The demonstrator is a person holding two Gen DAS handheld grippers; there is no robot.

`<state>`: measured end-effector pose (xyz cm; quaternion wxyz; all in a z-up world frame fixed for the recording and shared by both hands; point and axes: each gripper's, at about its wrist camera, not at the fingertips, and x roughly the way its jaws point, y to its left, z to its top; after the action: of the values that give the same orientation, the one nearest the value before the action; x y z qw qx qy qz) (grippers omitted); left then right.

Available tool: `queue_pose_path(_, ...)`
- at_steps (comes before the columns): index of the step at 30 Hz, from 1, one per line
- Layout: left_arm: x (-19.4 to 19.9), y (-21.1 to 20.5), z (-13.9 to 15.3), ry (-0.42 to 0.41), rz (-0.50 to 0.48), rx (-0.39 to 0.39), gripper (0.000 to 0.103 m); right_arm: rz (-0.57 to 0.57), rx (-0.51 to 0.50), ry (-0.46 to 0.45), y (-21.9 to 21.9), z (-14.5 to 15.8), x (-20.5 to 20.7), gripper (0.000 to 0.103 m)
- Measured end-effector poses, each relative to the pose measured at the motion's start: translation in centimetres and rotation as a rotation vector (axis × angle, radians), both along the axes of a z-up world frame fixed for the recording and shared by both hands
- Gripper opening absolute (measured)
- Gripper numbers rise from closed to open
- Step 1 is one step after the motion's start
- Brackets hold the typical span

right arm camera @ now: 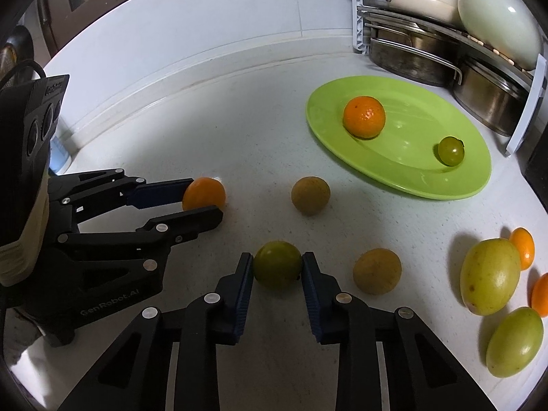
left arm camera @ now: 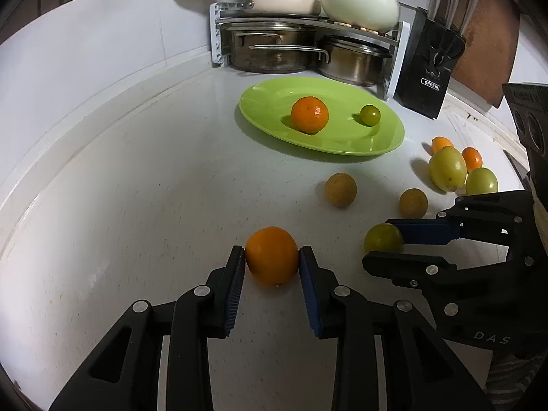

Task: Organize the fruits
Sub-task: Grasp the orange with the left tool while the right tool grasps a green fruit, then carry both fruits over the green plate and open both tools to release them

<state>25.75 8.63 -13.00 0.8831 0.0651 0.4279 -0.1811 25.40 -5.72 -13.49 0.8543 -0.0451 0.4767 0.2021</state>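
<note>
We see an orange (left arm camera: 272,255) between the fingers of the left tool (left arm camera: 272,263) on the bench (left arm camera: 137,205). To its right, the right tool (right arm camera: 277,267) encloses a small fruit (right arm camera: 277,269). Ahead of both tools lies a plate (left arm camera: 267,102) with two fruits on it.

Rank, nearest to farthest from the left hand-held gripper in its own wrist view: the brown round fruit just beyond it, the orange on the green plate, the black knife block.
1. Brown round fruit, on the counter.
2. Orange, on the green plate.
3. Black knife block, back right.
</note>
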Motion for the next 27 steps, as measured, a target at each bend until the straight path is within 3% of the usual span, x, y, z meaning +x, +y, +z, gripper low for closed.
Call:
queue_pose_path(10, -1.2, 0.0, 1.8, -0.041, 0.02, -0.01, 0.032, -0.003, 0.011, -0.045, -0.4, 1.8, -1.0, 0.03)
queue_pose_path(27, -3.4, -2.1, 6.7, -0.156, 0.083, -0.032, 0.032, -0.048, 0.047, -0.173, -3.7, 7.4, -3.1, 0.03)
